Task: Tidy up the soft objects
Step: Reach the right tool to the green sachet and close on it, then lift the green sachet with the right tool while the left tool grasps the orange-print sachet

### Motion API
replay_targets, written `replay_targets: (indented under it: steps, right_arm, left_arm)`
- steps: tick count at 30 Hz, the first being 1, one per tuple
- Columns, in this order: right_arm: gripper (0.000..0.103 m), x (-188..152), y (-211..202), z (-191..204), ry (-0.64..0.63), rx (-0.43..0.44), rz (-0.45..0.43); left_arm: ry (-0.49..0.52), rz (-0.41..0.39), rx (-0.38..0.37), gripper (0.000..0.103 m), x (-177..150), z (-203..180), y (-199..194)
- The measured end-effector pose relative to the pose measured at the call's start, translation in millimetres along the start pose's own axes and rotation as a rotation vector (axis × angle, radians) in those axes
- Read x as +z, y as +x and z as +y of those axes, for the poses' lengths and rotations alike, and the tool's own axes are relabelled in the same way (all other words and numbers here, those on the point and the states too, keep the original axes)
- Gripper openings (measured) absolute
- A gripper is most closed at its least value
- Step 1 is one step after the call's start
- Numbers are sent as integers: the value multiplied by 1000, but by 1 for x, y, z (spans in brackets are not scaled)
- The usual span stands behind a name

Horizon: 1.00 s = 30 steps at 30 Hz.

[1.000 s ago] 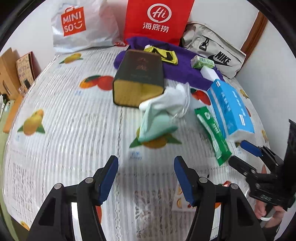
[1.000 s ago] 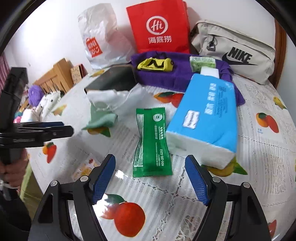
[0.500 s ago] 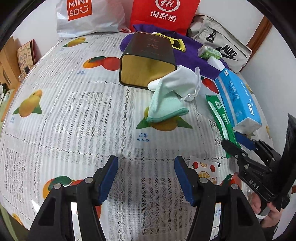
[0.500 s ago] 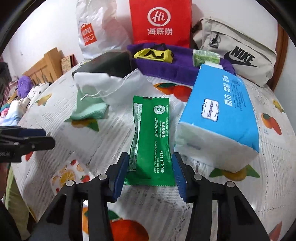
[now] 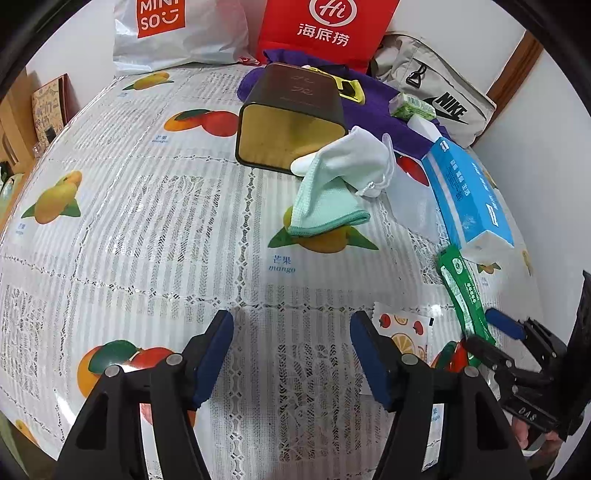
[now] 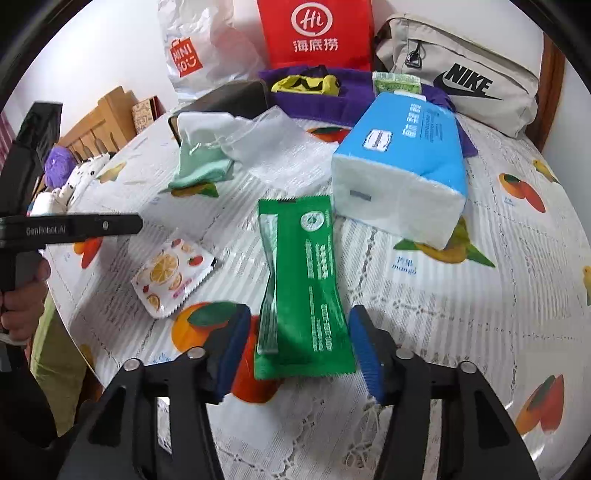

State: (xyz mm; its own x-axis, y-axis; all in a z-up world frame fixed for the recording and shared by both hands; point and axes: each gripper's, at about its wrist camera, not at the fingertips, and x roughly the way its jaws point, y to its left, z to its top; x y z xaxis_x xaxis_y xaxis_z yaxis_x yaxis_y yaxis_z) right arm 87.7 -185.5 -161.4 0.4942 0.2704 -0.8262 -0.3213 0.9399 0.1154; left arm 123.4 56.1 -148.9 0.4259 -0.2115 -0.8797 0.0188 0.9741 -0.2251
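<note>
A green wipes packet (image 6: 303, 288) lies on the fruit-print tablecloth (image 6: 461, 314); its near end sits between the blue pads of my right gripper (image 6: 297, 345), jaws close on either side, contact unclear. It also shows in the left wrist view (image 5: 463, 291). My left gripper (image 5: 291, 354) is open and empty above bare cloth. A mint and white cloth (image 5: 332, 192) leans on a dark tin (image 5: 291, 122) lying on its side. A blue tissue pack (image 6: 406, 162) lies beside the packet. A small fruit-print sachet (image 6: 171, 277) lies left of it.
At the back stand a purple towel (image 6: 354, 99) with a yellow item (image 6: 306, 83) and a green pack (image 6: 395, 81), a red bag (image 6: 314, 33), a Miniso bag (image 5: 173, 33) and a Nike pouch (image 6: 461, 77). The table edge falls away at the left (image 6: 77, 306).
My right gripper has moved back and left, with the green packet still between its pads. My left gripper has moved forward over the table, still open.
</note>
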Motion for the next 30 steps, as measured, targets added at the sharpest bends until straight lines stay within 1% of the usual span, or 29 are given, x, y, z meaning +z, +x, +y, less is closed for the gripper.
replay_targets:
  steps: [4, 5, 8, 10, 11, 12, 16, 18, 19, 21, 24, 26, 30]
  right_arm:
    - [63, 13, 13, -3, 8, 10, -15]
    - [64, 16, 15, -1, -7, -1, -29]
    - [63, 21, 22, 5, -55, -33, -34]
    - [52, 20, 23, 11, -100, -70, -48]
    - [39, 19, 23, 11, -102, -56, -48]
    - [37, 18, 21, 11, -96, -42, -44]
    - [38, 15, 20, 10, -76, -43, -54]
    - [47, 15, 21, 12, -68, -37, -59]
    - [47, 14, 22, 15, -77, -46, -65]
    - [43, 12, 22, 18, -97, -60, -76]
    - [32, 13, 20, 16, -104, -48, -74]
    - [28, 13, 19, 13, -95, -33, -67]
    - [25, 11, 13, 7, -63, -5, -60]
  left_arm:
    - [-7, -2, 10, 64, 0, 3, -2]
    - [-10, -1, 13, 64, 0, 4, -2]
    - [-18, -2, 18, 64, -1, 6, -3]
    - [-19, 0, 18, 64, -1, 7, -3]
    - [-18, -1, 18, 64, -2, 7, -2]
    - [-17, -2, 16, 64, -2, 7, -2]
    - [-8, -9, -3, 64, -3, 4, -1]
    - [0, -9, -10, 65, -4, 1, -1]
    - [2, -9, -13, 66, -4, 0, -1]
    - [7, -8, -17, 66, -6, -2, -2]
    - [13, -8, -30, 66, -9, -7, -3]
    - [24, -6, -38, 66, -11, -11, -3]
    - [51, -4, -44, 66, -15, -21, -4]
